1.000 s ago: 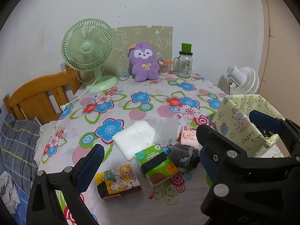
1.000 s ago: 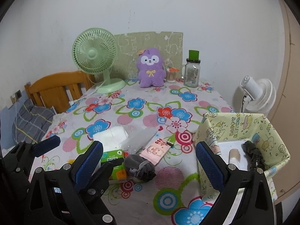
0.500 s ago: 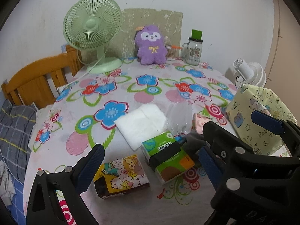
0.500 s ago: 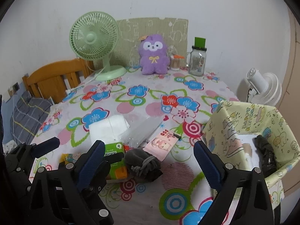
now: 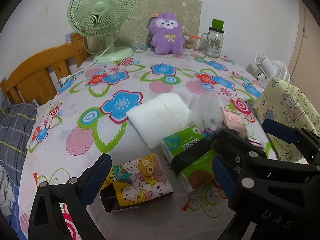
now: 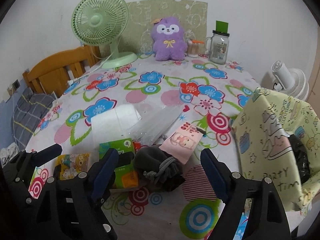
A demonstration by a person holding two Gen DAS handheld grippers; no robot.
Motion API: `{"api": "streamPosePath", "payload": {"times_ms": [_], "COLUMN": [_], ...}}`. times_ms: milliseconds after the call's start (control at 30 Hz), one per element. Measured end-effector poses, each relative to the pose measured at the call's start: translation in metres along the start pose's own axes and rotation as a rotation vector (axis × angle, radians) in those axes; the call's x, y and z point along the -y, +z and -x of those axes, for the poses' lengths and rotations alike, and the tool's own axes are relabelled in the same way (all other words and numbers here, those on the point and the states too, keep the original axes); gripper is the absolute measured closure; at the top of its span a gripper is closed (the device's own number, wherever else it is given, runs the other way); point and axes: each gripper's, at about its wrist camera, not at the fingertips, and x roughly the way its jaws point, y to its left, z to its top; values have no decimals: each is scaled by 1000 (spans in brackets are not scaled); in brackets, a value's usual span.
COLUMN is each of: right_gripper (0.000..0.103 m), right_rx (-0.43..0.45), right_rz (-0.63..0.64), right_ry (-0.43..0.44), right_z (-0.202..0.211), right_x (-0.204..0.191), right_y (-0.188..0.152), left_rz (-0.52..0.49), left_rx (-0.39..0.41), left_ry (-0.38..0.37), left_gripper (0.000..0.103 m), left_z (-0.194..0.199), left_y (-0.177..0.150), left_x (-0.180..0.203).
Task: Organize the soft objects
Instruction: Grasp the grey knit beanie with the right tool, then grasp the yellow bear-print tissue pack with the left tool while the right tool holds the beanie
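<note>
A grey drawstring pouch lies on the flowered tablecloth, between the fingers of my right gripper. Those jaws are closing, and the pads stand clear of the pouch. My left gripper hovers wide open over a yellow cartoon tissue pack. Beside that pack are a green tissue pack, a folded white towel, a clear plastic bag and a pink pack. A purple plush sits at the table's far edge.
A yellow patterned paper bag stands open at the right edge with a black item inside. At the back stand a green fan and a glass jar. A wooden chair is on the left, a white fan on the right.
Both grippers have sunk toward the table and come closer to the packs and the pouch. The right gripper's fingers have drawn slightly together.
</note>
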Motion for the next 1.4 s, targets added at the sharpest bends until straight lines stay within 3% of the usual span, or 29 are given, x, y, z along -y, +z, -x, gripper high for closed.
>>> {"api": "streamPosePath", "payload": {"times_ms": [133, 467, 600, 1100, 1400], "right_gripper": [17, 36, 38, 52, 53], "right_rx": [-21, -83, -92, -86, -39], "right_rz": [1, -30, -44, -46, -36], "right_ry": [3, 9, 9, 12, 14], "right_z": [-9, -27, -31, -28, -11], "right_x": [-2, -1, 0, 4, -4], "right_y": [-2, -6, -6, -7, -3], "left_rz": [10, 9, 0, -9, 13], "left_rx": [-21, -41, -43, -46, -30], "left_ry": [5, 35, 44, 61, 83], "left_gripper": [2, 2, 2, 1, 2], "left_z": [-7, -17, -18, -17, -8], "left_y": [-3, -7, -7, -6, -7], "left_x": [-3, -9, -8, -5, -13]}}
